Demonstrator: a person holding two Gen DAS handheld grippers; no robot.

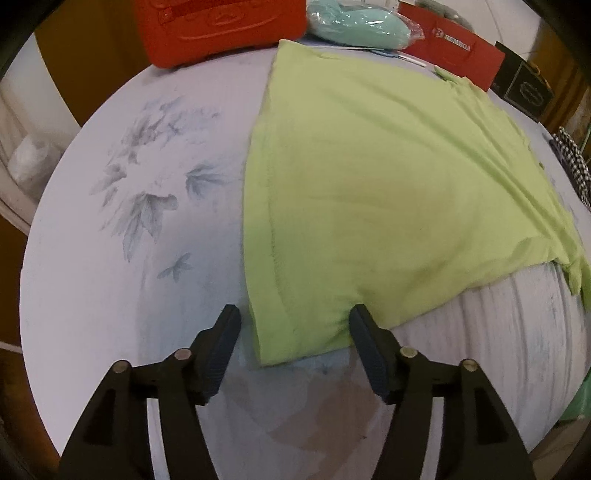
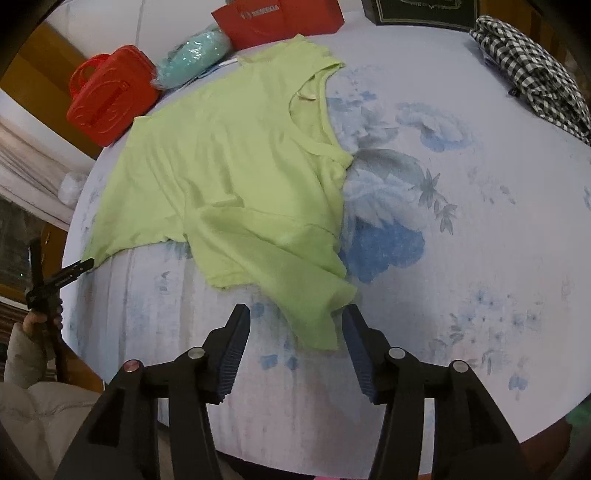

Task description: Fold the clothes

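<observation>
A light green t-shirt [image 1: 376, 184] lies spread flat on a pale floral bedsheet [image 1: 147, 221]. My left gripper [image 1: 293, 317] is open, its fingers straddling the shirt's near bottom corner just above the sheet. In the right wrist view the same shirt [image 2: 229, 162] lies with its neckline to the upper right and a sleeve [image 2: 295, 280] reaching toward me. My right gripper [image 2: 295, 317] is open, its fingers on either side of the sleeve's end. The left gripper [image 2: 74, 271] also shows at the far left by the shirt's hem corner.
A red plastic case [image 2: 110, 99], a teal bagged item [image 2: 192, 59] and a red paper bag [image 2: 273, 18] sit at the far edge. A black-and-white checked garment [image 2: 535, 81] lies at the right. A dark box [image 1: 524, 88] stands behind. The sheet [image 2: 461, 221] right of the shirt is bare.
</observation>
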